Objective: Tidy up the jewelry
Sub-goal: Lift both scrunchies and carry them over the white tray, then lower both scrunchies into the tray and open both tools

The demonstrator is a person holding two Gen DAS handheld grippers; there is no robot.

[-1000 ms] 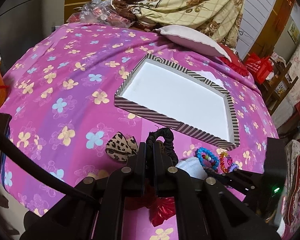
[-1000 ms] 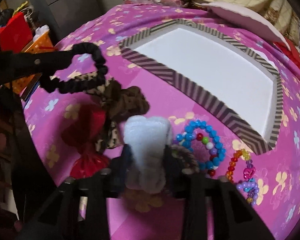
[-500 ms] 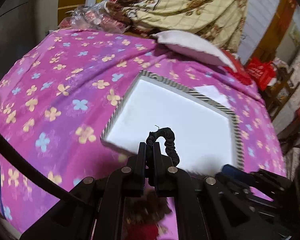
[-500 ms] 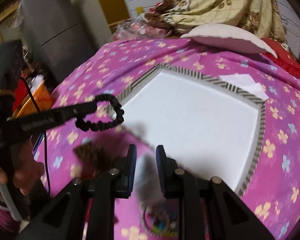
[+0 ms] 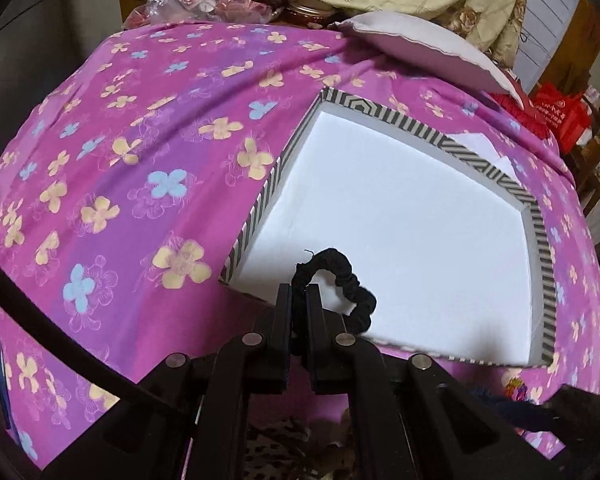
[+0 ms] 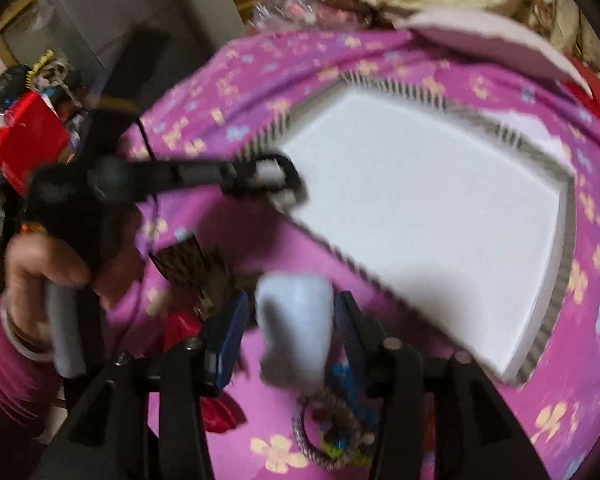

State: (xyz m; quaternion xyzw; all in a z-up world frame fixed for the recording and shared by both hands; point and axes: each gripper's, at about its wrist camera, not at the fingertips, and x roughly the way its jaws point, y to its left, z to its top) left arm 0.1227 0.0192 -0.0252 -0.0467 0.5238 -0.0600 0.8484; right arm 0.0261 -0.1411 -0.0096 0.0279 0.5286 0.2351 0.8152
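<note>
While the left gripper [image 5: 299, 300] had its fingers pinched tight on a black ruffled fabric hair tie [image 5: 336, 280], that tie hung over the near left corner of the empty white tray with a black-and-white striped rim [image 5: 538, 224], not yet set down. Nothing lay in the tray, so the sorting looked barely begun. Only the right wrist view showed what remained: the right gripper [image 6: 290, 320], its fingers opening around a pale blue fluffy hair tie [image 6: 294, 328], a braided ring and coloured bead bracelets [image 6: 332, 436] on the pink flowered bedspread [image 6: 572, 392] near the tray, and the person's left hand [image 6: 48, 268]. The left wrist view alone gave the tray sharply.
</note>
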